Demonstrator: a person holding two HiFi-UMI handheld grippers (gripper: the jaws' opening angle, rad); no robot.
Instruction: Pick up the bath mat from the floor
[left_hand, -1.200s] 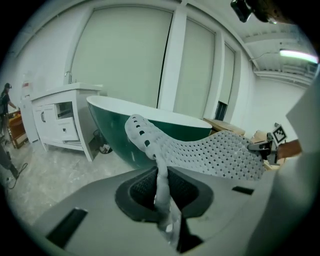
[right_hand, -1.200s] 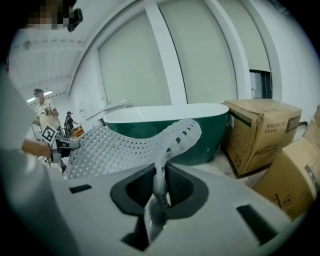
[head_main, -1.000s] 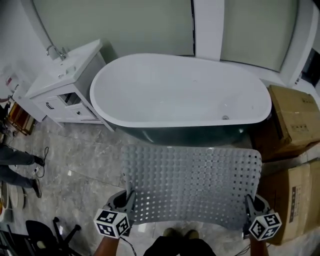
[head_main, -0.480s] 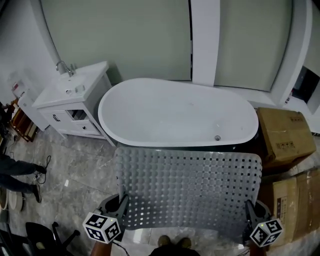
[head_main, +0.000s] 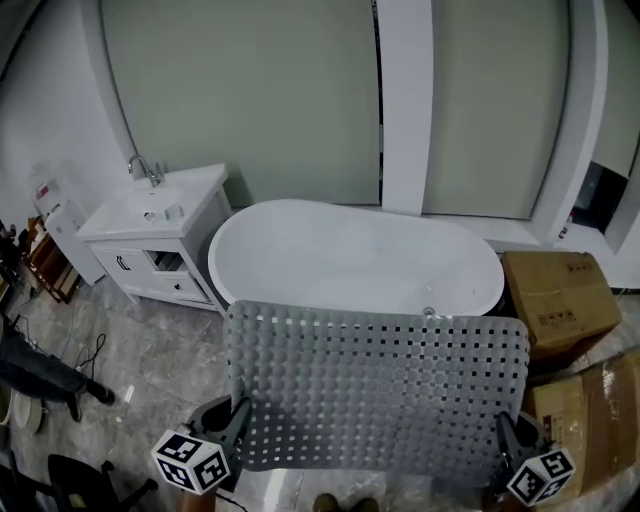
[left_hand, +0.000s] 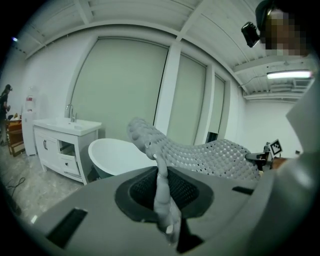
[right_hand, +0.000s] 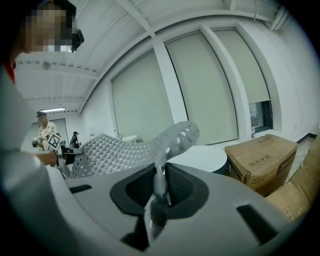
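A grey perforated bath mat hangs stretched between my two grippers, lifted off the floor in front of the bathtub. In the head view my left gripper is shut on the mat's near left corner and my right gripper is shut on its near right corner. In the left gripper view the bath mat's edge is pinched between the jaws of my left gripper and bulges away to the right. In the right gripper view the bath mat runs off to the left from the shut jaws of my right gripper.
A white oval bathtub stands just beyond the mat. A white vanity with a sink and tap is at the left. Cardboard boxes are stacked at the right. A person's legs and a dark chair base are at the left on the marble floor.
Both grippers have risen with the mat, which now hangs higher and covers the tub's near rim. The view has tilted up, showing more of the wall.
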